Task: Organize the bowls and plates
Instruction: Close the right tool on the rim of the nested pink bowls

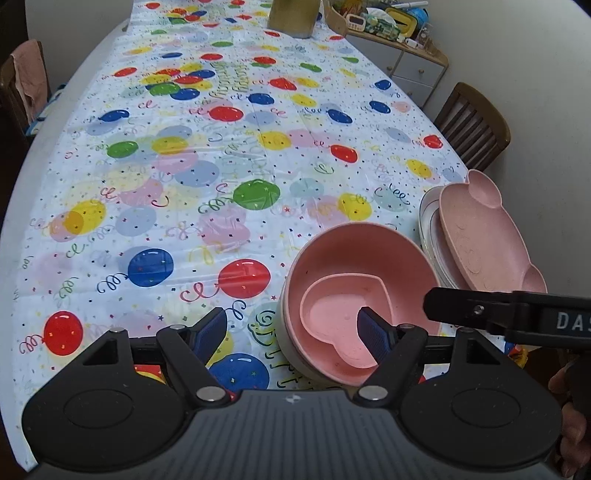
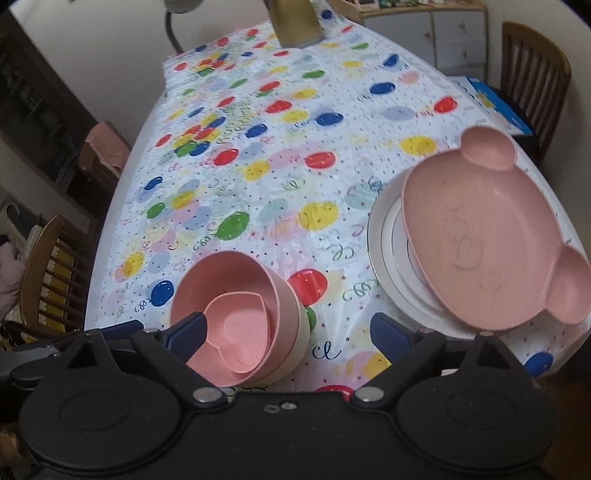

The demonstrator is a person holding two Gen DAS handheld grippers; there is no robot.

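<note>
Near the table's front edge stands a stack of bowls: a pink heart-shaped bowl (image 1: 340, 325) (image 2: 240, 332) nested in a round pink bowl (image 1: 354, 258) (image 2: 229, 273), which sits in a cream bowl (image 2: 301, 332). My left gripper (image 1: 291, 330) is open. Its right finger (image 1: 371, 328) hangs inside the heart bowl and its left finger (image 1: 212, 328) is over the tablecloth, so the bowls' near-left rim lies between the jaws. My right gripper (image 2: 290, 332) is open too, its left finger (image 2: 188, 328) at the bowls' left rim. A pink bear-shaped plate (image 1: 484, 236) (image 2: 491, 236) lies on white plates (image 2: 384, 236).
The balloon-print tablecloth (image 1: 184, 166) covers a long table. A gold object (image 1: 291, 18) stands at the far end. Wooden chairs (image 1: 472, 125) (image 2: 51, 273) flank the table, and a cluttered cabinet (image 1: 406, 55) is behind. A blue box (image 2: 491, 107) rests on a chair. A hand (image 1: 569, 406) shows at the right.
</note>
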